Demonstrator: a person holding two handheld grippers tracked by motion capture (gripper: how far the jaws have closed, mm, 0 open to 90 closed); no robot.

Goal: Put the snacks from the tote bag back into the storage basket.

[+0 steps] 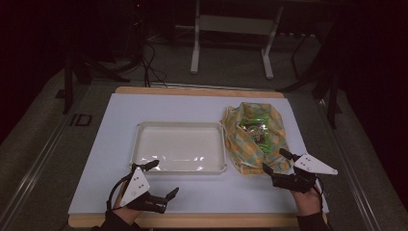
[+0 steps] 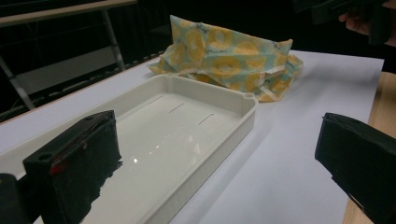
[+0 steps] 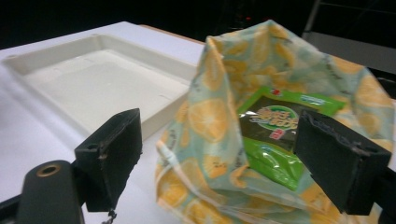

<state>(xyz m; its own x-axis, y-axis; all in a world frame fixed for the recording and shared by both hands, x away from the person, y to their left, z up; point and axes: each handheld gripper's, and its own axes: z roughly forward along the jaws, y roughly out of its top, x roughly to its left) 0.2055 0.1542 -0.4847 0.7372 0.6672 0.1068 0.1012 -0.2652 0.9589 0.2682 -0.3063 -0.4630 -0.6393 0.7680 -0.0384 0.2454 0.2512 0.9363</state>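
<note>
1. Right gripper (image 1: 278, 162) at near edge of bag (image 1: 254, 137), jaws wide apart, nothing between them.
2. Left gripper (image 1: 160, 179) near tray (image 1: 179, 147) front corner, jaws spread, empty.
3. Bag just right of tray, mouth open upward; green packet (image 3: 275, 133) inside, partly showing.
4. Probable step: reach into bag for packet. Best to enter through the mouth, pinch packet edge alone, avoid catching cloth.
5. Bag: soft, crumpled, lemon print. Packet: glossy, flat, likely slippery. Tray: rigid white plastic, shallow, rounded corners.
</note>
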